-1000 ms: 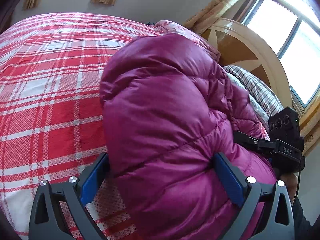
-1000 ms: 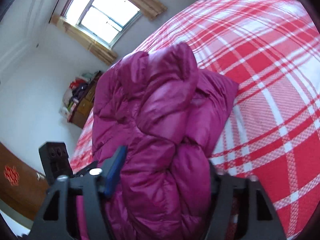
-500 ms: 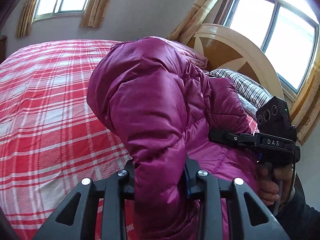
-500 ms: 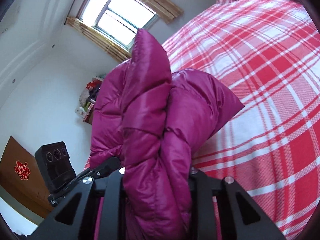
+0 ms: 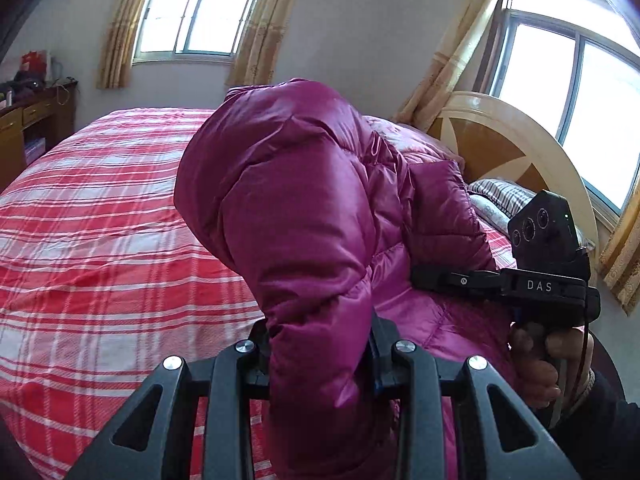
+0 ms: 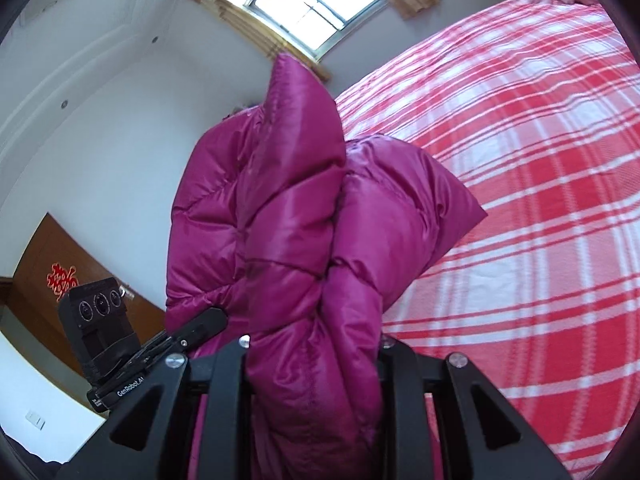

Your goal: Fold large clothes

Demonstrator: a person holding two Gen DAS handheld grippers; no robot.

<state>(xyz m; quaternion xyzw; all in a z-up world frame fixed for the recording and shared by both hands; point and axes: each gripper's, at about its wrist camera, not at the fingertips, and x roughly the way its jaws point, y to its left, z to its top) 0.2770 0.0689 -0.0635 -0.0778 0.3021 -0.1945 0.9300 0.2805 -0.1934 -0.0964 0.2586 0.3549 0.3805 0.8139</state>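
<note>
Bunched magenta puffer jacket [image 5: 304, 208], lifted above plaid bed [image 5: 100, 216]

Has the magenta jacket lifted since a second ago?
Yes. The magenta jacket has risen: in the left wrist view its top now stands above the far edge of the plaid bedspread, against the wall.

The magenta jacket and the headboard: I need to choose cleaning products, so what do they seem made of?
Magenta jacket: probably nylon or polyester shell, glossy, puffy between stitched quilt lines, so likely down or fibre fill.
Headboard: looks like lacquered wood, cream rim around brown panels, with shiny highlights.
</note>
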